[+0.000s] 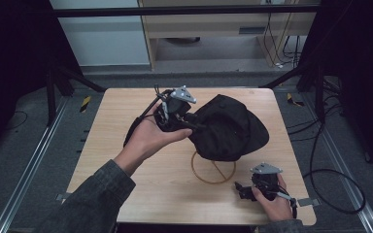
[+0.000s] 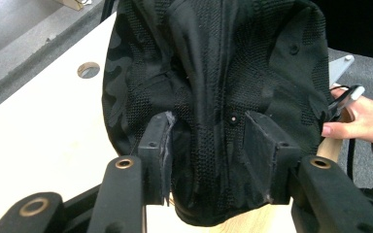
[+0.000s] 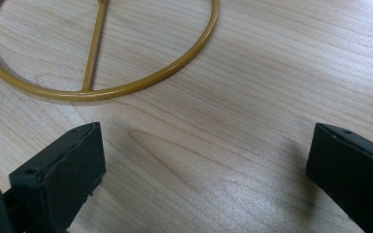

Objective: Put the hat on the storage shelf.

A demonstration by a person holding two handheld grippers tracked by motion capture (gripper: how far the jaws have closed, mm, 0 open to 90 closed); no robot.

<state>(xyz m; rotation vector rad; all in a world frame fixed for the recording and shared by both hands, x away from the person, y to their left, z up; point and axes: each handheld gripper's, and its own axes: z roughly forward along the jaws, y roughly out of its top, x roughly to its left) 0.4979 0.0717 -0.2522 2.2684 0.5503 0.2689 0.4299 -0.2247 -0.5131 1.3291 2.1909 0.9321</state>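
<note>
A black mesh cap [image 1: 228, 128] hangs over a stand whose gold wire ring base [image 1: 213, 169] lies on the wooden table [image 1: 126, 111]. My left gripper [image 1: 189, 124] reaches in level at the cap's left side. In the left gripper view the cap [image 2: 213, 63] bulges between the parted jaws of the left gripper [image 2: 209, 141], and the fabric looks slack rather than pinched. My right gripper [image 1: 240, 190] rests low near the table's front right, its jaws wide apart over bare wood. The right gripper [image 3: 204, 160] points toward the gold ring [image 3: 102, 90].
The table's front edge runs close under my right hand [image 1: 272, 204]. A round hole [image 2: 88, 69] is cut in the tabletop left of the cap. Black frame legs and cables [image 1: 330, 189] surround the table on the grey floor.
</note>
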